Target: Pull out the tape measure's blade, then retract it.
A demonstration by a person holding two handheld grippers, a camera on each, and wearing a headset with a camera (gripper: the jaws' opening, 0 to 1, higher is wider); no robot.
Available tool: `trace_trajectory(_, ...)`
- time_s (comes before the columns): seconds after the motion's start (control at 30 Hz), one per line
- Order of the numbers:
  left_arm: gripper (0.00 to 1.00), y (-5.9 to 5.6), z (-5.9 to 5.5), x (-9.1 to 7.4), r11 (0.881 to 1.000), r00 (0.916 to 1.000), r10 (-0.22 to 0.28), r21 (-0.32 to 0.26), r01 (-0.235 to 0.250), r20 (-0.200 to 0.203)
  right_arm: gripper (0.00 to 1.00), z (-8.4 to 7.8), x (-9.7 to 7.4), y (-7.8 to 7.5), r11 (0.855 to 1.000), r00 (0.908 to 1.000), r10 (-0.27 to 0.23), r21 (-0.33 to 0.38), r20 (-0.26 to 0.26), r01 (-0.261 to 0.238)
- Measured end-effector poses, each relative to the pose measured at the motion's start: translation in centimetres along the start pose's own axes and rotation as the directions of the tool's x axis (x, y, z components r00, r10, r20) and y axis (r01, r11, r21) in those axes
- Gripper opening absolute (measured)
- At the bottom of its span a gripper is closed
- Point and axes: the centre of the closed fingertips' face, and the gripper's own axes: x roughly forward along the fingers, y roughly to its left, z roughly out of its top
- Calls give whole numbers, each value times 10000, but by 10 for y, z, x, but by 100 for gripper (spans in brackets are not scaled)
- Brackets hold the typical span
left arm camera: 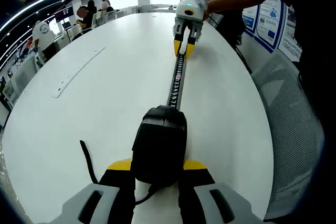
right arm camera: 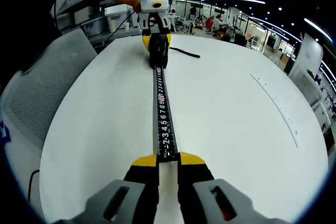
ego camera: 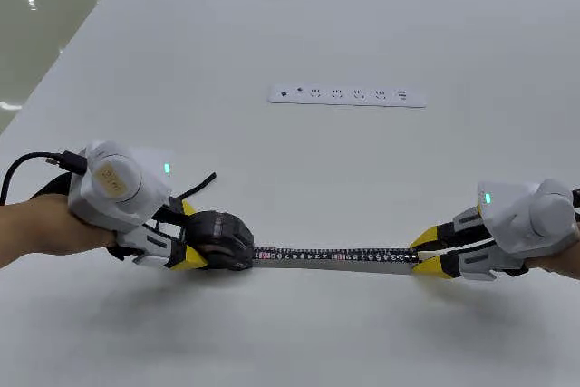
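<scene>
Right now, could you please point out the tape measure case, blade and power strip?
tape measure case [ego camera: 220,237], head view, top of black housing.
blade [ego camera: 335,255], head view, mid-length of the strip.
power strip [ego camera: 347,95], head view, middle of its face.

There, the blade [ego camera: 335,256] tip disappears between the right gripper [ego camera: 424,254] fingers [ego camera: 433,267], hook hidden. And the left gripper [ego camera: 188,235] swallows the tape measure case [ego camera: 222,237] rear. From the head view, blade numbers too small to read.
</scene>
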Motion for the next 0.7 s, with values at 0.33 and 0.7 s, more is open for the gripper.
trace_trajectory(0.33, 28, 0, 0, 0, 9999, 10000, 60, -80, -60, -49, 10, -3, -3, -1, 10000, 10000, -47, 76, -51, 48)
trace_trajectory(0.7, 28, 1, 0, 0, 9999, 10000, 83, -93, -84, -51, 10, -14, -13, -2, 9996, 9995, -180, 206, -248, 185)
